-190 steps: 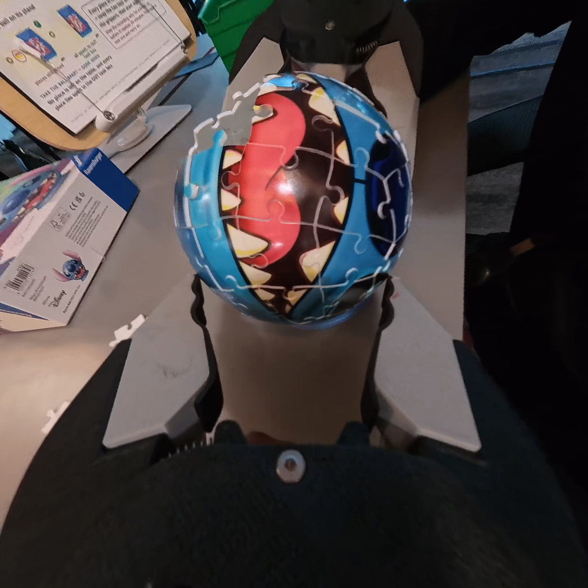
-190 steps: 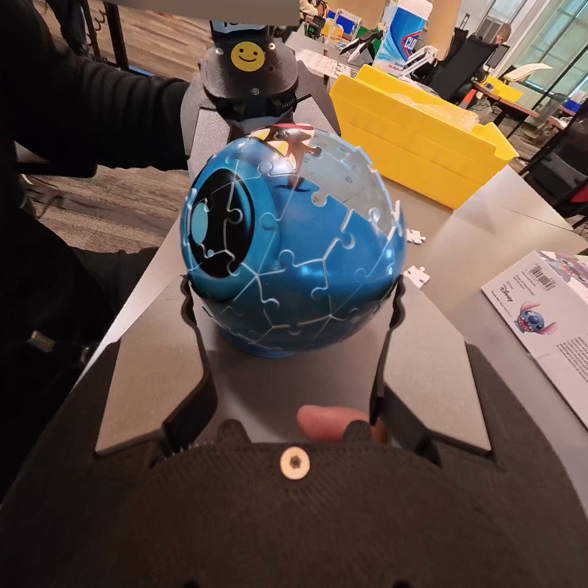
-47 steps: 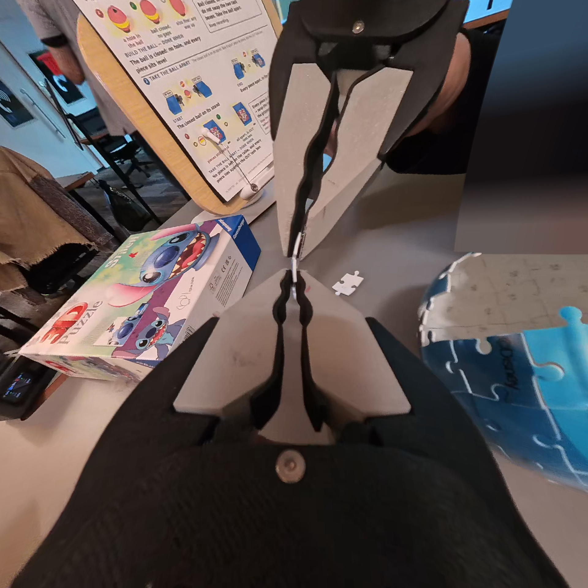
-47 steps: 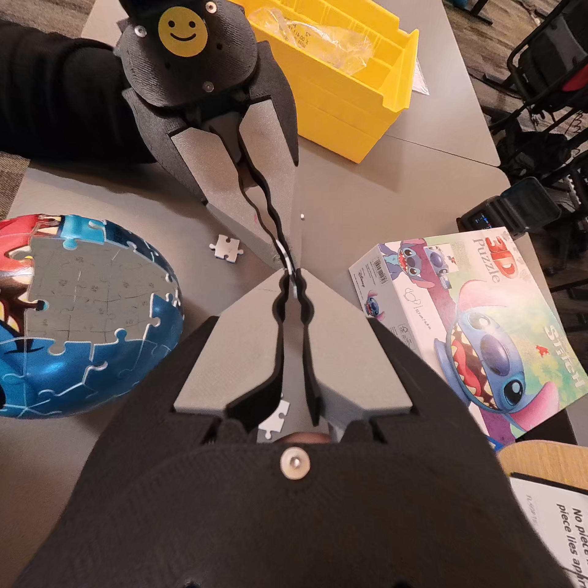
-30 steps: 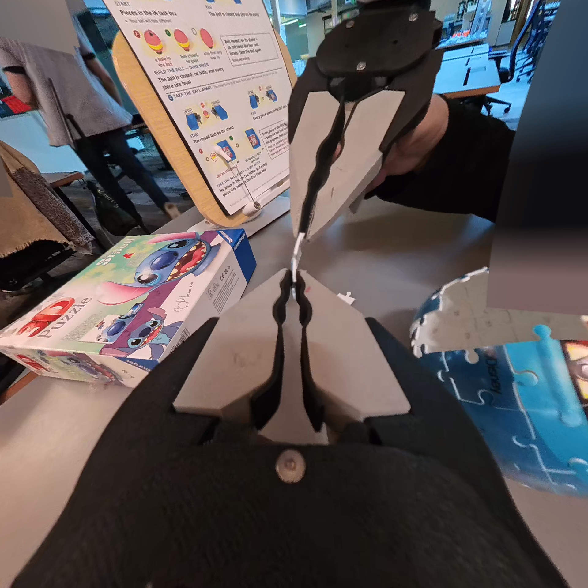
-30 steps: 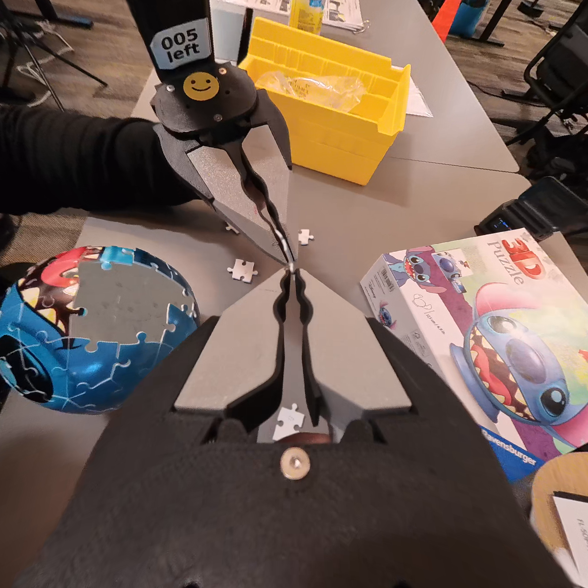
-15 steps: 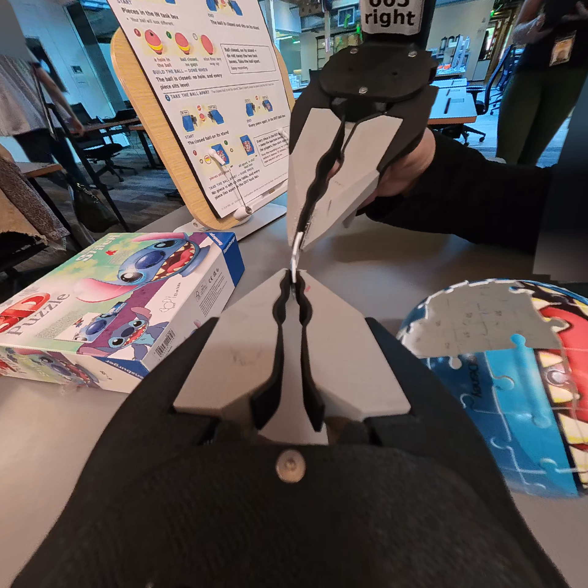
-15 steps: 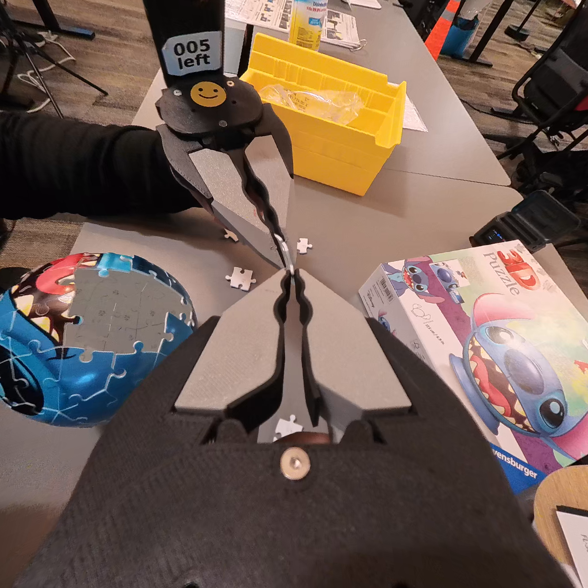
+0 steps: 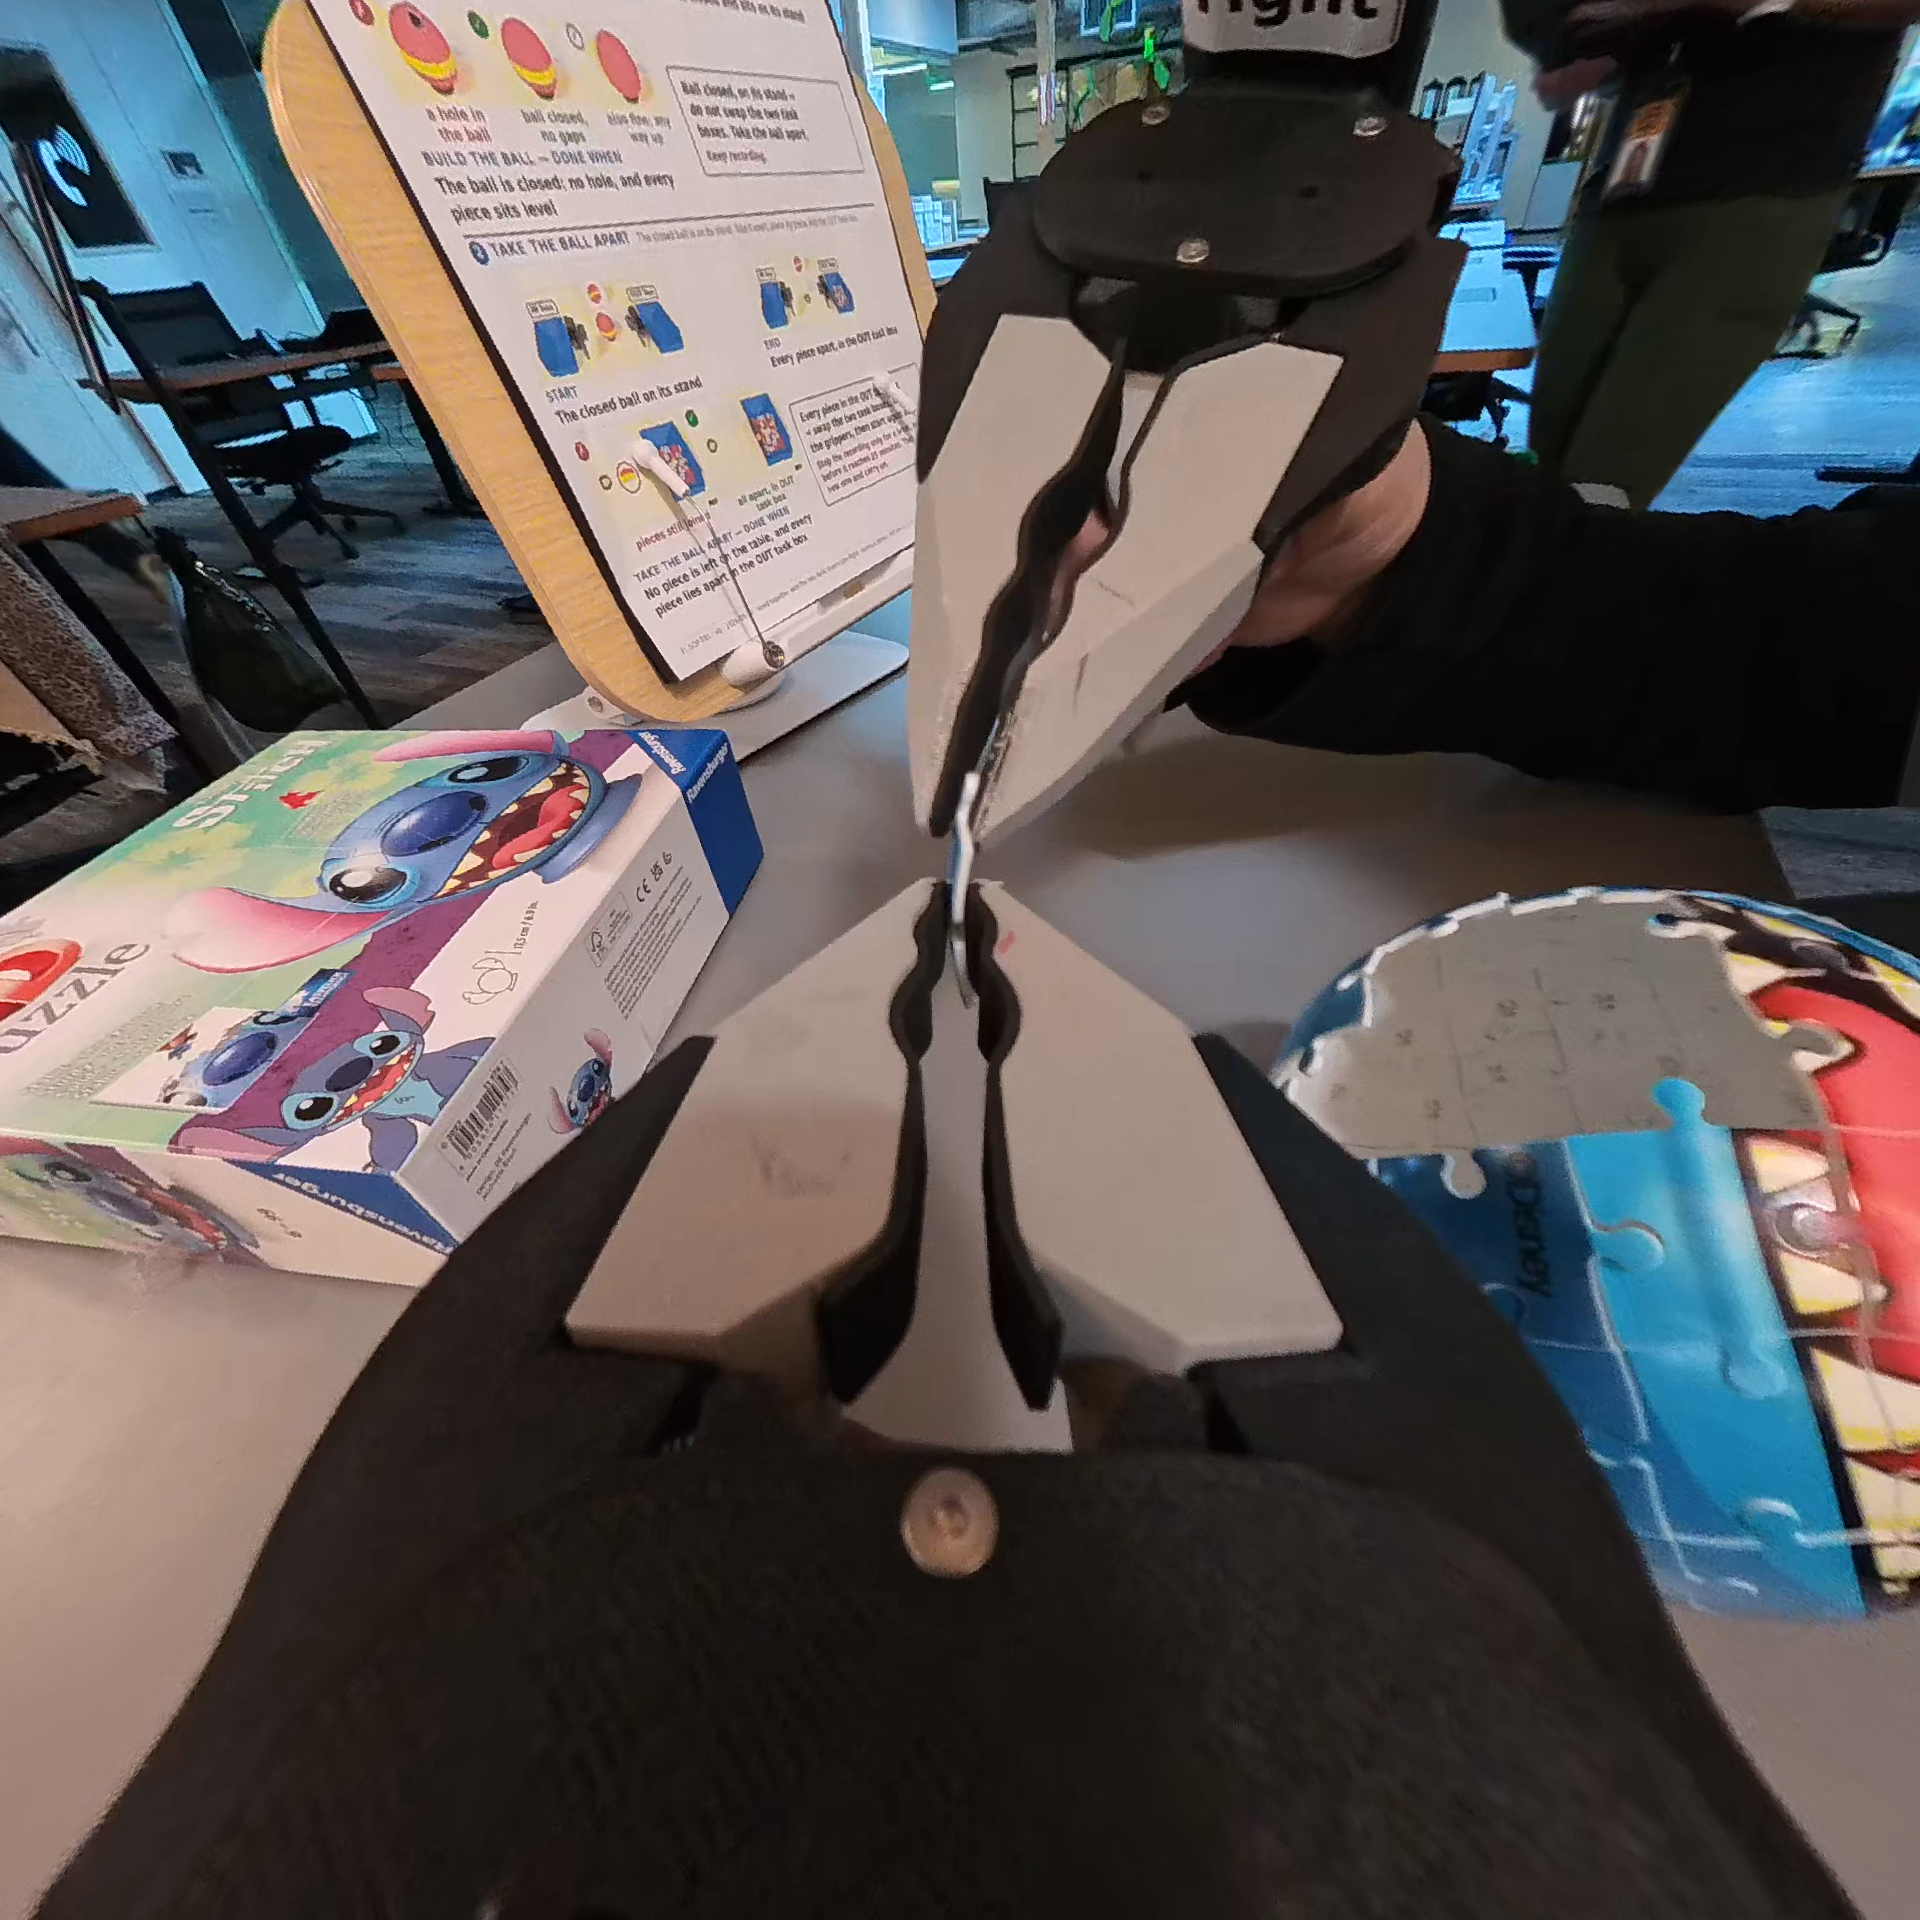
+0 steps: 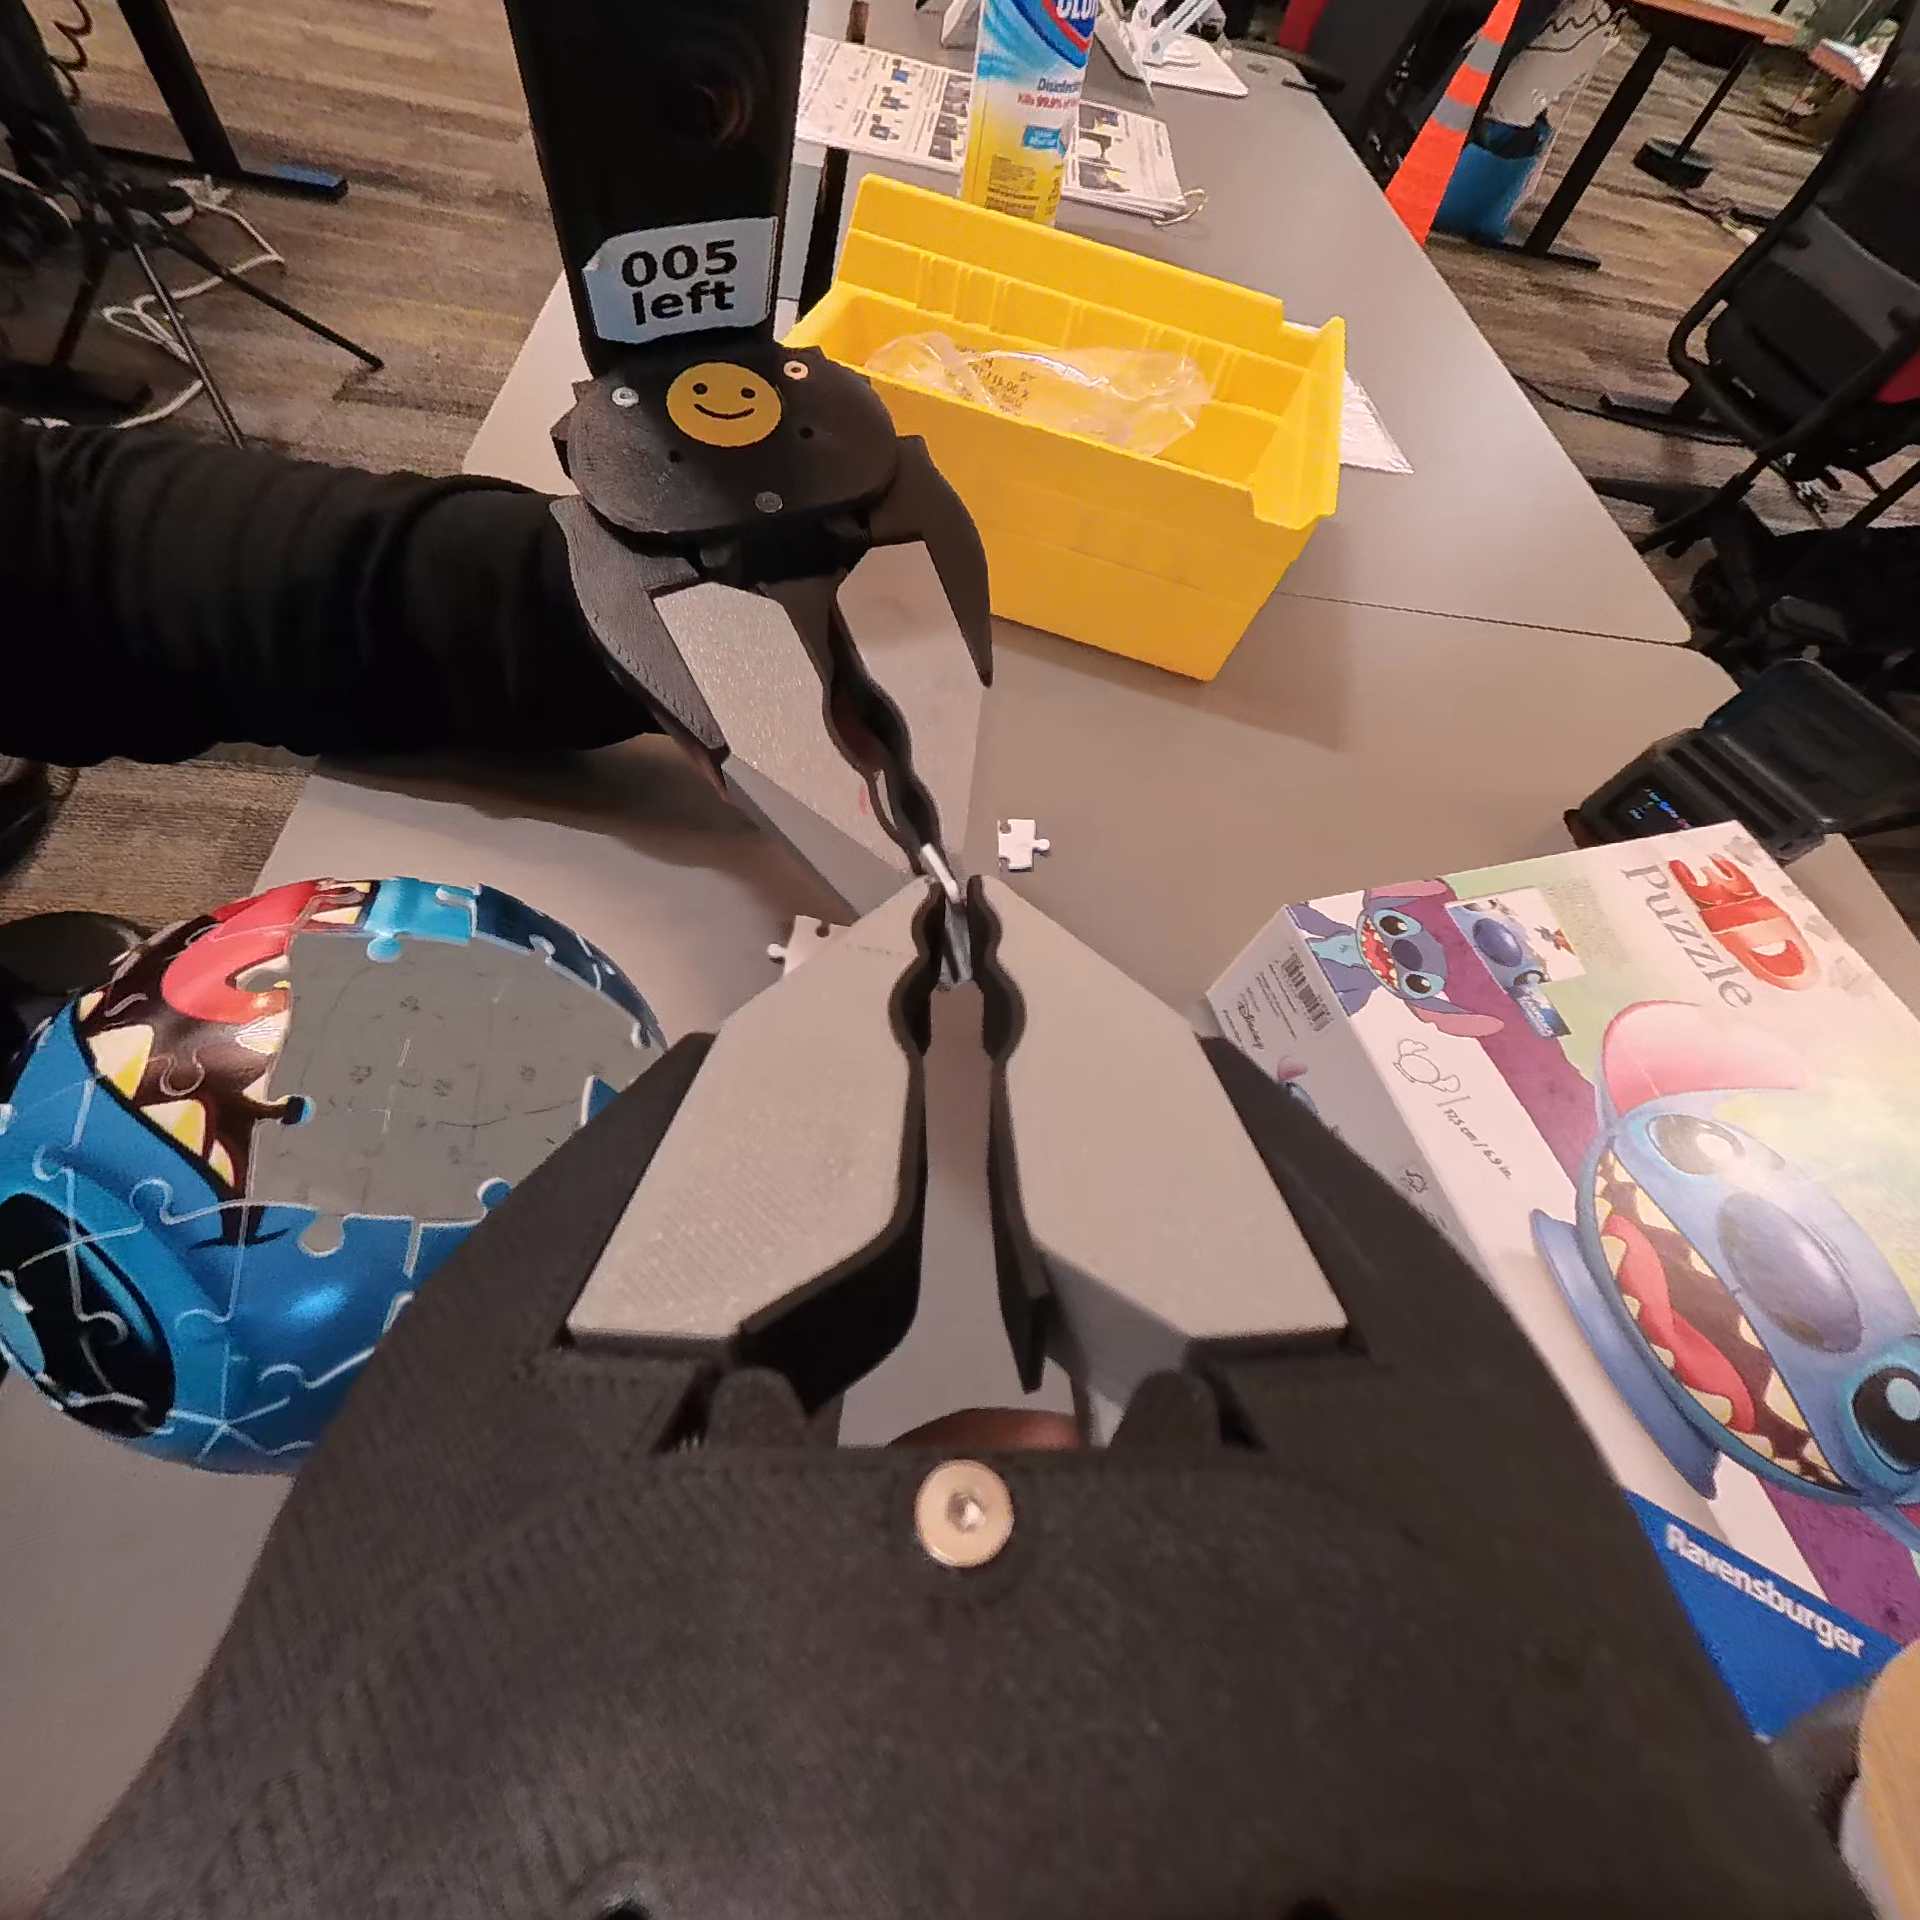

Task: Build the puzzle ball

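A small puzzle piece (image 9: 964, 862) is seen edge-on, pinched from both ends. My left gripper (image 9: 961, 906) is shut on its near end. My right gripper (image 9: 964, 805) faces it tip to tip and is shut on the far end. In the right wrist view the same piece (image 10: 948, 920) sits between my right gripper (image 10: 951, 902) and my left gripper (image 10: 928, 854). The blue puzzle ball (image 9: 1662, 1247) lies on the grey table to the side, with a hole that shows its grey inside. It also shows in the right wrist view (image 10: 208, 1247).
The puzzle box (image 9: 343, 987) (image 10: 1621, 1164) lies beside the grippers. An instruction board (image 9: 644, 343) stands behind it. A yellow bin (image 10: 1091, 499) holds a clear bag. Loose pieces (image 10: 1021, 842) (image 10: 805, 940) lie on the table (image 10: 1299, 779). A black device (image 10: 1766, 758) sits at the edge. Left and right tips are no more than a few centimetres apart.
Earlier both grippers held the ball; it now lies aside. Over the last second both stay shut on the piece, tip to tip, and have lifted slightly.
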`<action>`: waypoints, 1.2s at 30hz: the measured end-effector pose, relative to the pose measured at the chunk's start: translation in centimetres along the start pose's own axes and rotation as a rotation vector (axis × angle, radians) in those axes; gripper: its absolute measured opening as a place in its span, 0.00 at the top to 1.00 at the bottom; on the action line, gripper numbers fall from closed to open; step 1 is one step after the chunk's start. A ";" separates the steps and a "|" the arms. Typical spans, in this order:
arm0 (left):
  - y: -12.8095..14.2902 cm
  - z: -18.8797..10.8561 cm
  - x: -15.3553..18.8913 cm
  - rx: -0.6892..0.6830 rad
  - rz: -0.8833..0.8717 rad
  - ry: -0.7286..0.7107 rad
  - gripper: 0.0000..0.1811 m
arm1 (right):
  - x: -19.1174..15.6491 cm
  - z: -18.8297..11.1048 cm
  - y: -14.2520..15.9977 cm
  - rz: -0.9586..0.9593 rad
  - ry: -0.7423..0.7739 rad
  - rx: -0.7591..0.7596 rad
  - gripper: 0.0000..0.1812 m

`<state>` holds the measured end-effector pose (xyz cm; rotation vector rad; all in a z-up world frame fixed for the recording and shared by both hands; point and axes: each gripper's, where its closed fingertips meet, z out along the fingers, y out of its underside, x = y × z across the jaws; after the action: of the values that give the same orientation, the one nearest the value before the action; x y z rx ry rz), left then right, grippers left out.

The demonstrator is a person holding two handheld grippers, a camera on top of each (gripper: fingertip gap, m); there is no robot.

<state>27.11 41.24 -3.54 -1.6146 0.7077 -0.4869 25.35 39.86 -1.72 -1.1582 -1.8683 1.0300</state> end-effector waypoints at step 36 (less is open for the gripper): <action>3.9 -0.5 -5.6 -0.124 -0.090 -0.226 0.84 | 4.2 -0.5 13.8 0.029 0.080 -0.449 1.00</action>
<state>22.06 44.48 -6.86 -1.7905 0.5043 -0.3233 29.34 47.77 -13.16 -1.4587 -2.0830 0.5782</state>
